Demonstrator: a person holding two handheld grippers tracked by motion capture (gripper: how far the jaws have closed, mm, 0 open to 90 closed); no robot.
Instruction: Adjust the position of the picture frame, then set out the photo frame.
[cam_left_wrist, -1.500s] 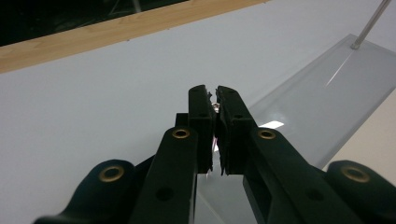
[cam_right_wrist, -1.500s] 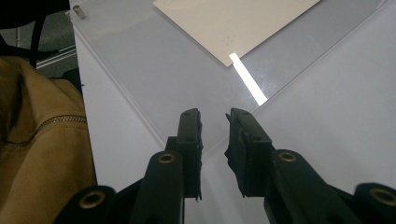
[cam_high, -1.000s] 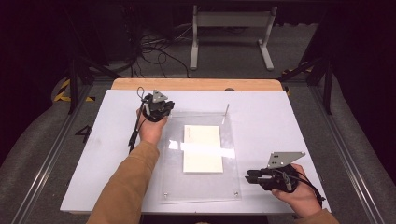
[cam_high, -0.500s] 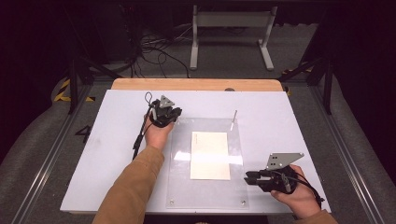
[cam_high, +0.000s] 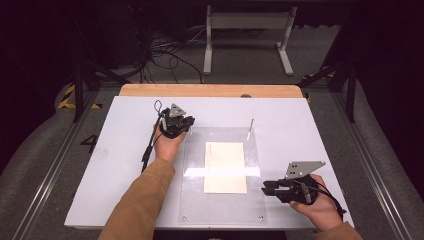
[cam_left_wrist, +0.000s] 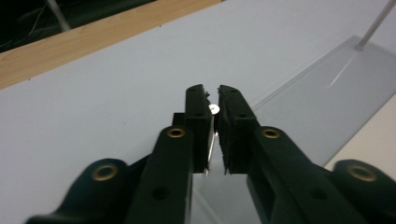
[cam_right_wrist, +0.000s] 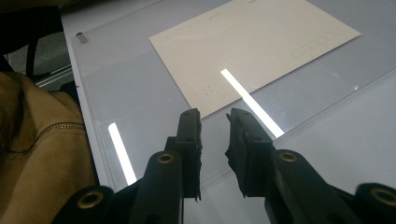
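Observation:
A clear acrylic plate lies on the white table with a cream paper sheet at its middle. My left gripper is at the plate's far left corner. In the left gripper view a thin metal pin stands between the jaws of the left gripper; they have just been opening and a narrow gap shows beside it. My right gripper lies level at the plate's near right edge. Its tips hang over the plate, apart, with nothing between them, just short of the paper.
A second upright metal post stands at the plate's far right corner. Small studs mark the near corners. A wooden strip borders the table's far side. A tan sleeve lies close to the plate's near left.
The plate and its paper have slid to the right, and the left gripper at the far left corner has gone right with them. The right gripper has stayed where it was.

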